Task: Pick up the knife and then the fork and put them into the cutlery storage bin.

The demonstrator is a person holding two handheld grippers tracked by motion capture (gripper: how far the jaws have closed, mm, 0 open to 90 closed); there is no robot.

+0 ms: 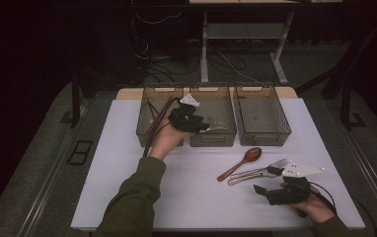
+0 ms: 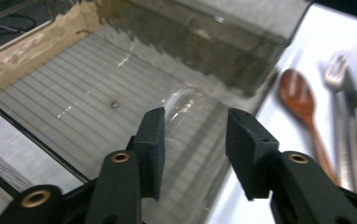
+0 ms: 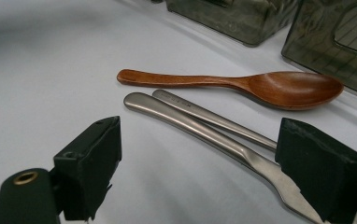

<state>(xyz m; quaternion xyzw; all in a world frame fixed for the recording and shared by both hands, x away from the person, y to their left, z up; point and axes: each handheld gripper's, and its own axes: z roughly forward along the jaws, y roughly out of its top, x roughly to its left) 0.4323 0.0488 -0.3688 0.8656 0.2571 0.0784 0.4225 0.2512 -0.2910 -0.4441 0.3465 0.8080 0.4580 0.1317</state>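
Note:
My left gripper (image 1: pixel 204 127) (image 2: pixel 195 121) hovers open over the middle bin (image 1: pixel 213 139) (image 2: pixel 64 112), nothing between its jaws. Below them a shiny metal piece (image 2: pixel 180 100) (image 1: pixel 217 129), probably a spoon, lies on the bin's ribbed floor. A wooden spoon (image 1: pixel 241 163) (image 3: pixel 242 84) (image 2: pixel 303 102) rests on the white table (image 1: pixel 186 187). Beside it lie a metal fork (image 1: pixel 275 164) (image 2: pixel 334 74) and a second metal utensil (image 3: pixel 204 114). My right gripper (image 1: pixel 268 180) (image 3: pixel 195 144) stands open low over the two metal handles, one jaw on each side.
Three translucent bins line the table's back edge. The left bin (image 1: pixel 144 126) holds long brown sticks; the right bin (image 1: pixel 265 139) (image 2: pixel 242 51) looks bare. A table frame and cables (image 1: pixel 226 59) sit on the floor behind.

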